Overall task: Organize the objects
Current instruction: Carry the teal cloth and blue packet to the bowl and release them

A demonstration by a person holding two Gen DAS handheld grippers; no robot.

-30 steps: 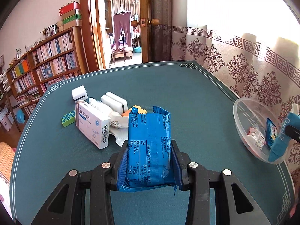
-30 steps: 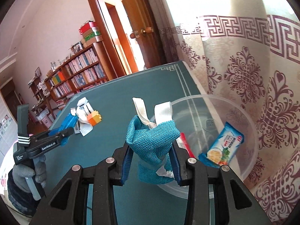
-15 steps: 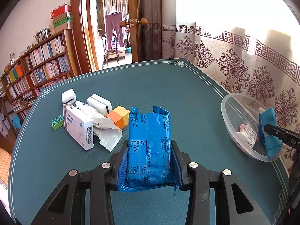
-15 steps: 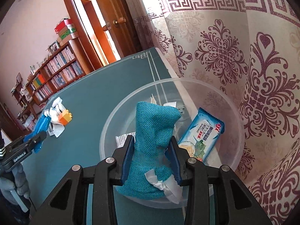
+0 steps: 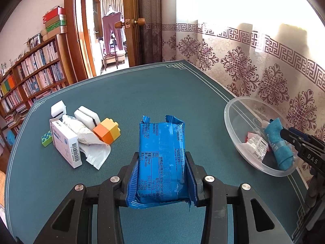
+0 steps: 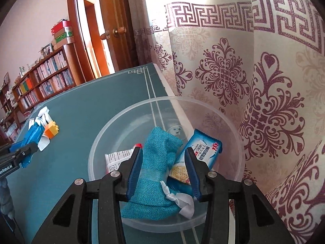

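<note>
My left gripper is shut on a blue snack packet and holds it above the green table. My right gripper is over the clear plastic bowl with its jaws spread; the teal cloth pouch lies between them inside the bowl, leaning on the left finger with a gap at the right one. A blue-white cracker packet and a white sachet also lie in the bowl. The bowl and pouch show at the right of the left wrist view.
A pile sits at the table's left: a white medicine box, an orange-yellow toy brick, white blocks, a crumpled white wrapper and a small green block. A patterned curtain hangs right behind the bowl. Bookshelves stand at the far left.
My right gripper has carried the teal pouch down into the bowl and its jaws have spread apart, letting the pouch rest there. My left gripper has held the blue packet throughout while shifting slightly.
</note>
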